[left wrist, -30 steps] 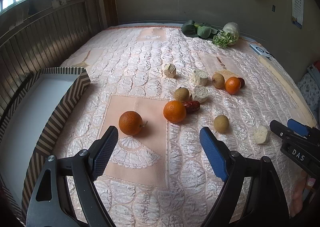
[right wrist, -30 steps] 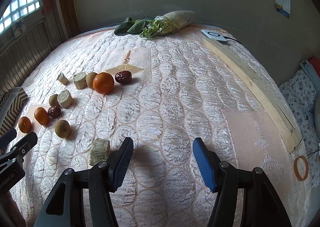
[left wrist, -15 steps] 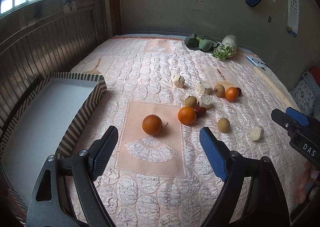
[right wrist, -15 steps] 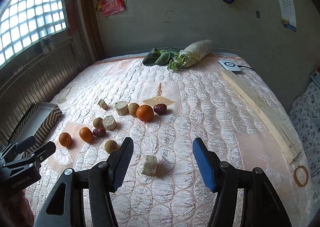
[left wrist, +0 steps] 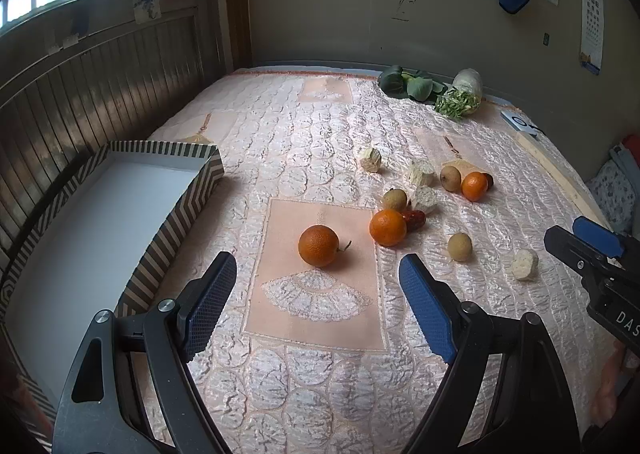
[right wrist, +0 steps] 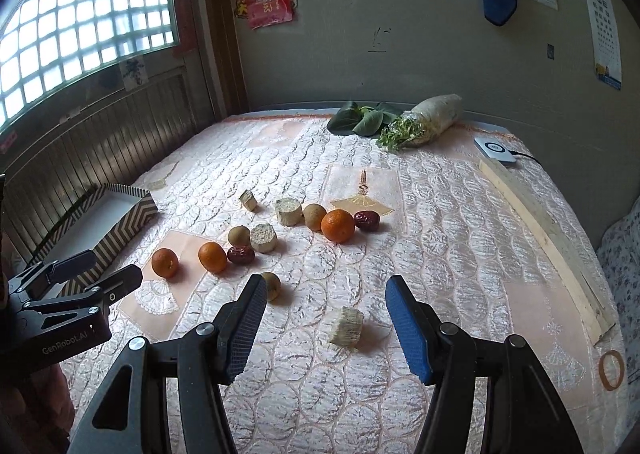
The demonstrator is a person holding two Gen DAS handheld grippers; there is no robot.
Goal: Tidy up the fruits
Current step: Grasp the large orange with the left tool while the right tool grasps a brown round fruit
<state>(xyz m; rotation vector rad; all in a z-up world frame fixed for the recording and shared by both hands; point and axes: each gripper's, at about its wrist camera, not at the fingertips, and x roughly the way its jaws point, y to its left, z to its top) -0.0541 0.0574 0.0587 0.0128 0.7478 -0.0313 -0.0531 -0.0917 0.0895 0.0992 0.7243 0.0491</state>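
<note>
Quilted bed [left wrist: 320, 125] holds three oranges [left wrist: 318, 246], two red dates [right wrist: 241, 254], one box [left wrist: 120, 189]

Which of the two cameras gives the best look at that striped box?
The left wrist view: the striped box sits close, showing its white inside and zigzag wall. In the right wrist view it is farther off, partly behind the left gripper.

Ahead of the left gripper [left wrist: 316, 294], jaws spread and empty, bare bed quilt [left wrist: 312, 374] runs up to a lone orange [left wrist: 318, 246], nothing between. To their left the striped tray [left wrist: 176, 221] wall blocks sideways passage. Right of them, a second orange [left wrist: 387, 227] and red date [left wrist: 416, 219] crowd together, touching. Between the right gripper [right wrist: 326, 318] jaws, also wide, sits a pale cut chunk [right wrist: 346, 327]; a brown fruit [right wrist: 271, 285] lies just beside the left jaw. Rightward the quilt stays free until the wooden plank [right wrist: 548, 242].
</note>
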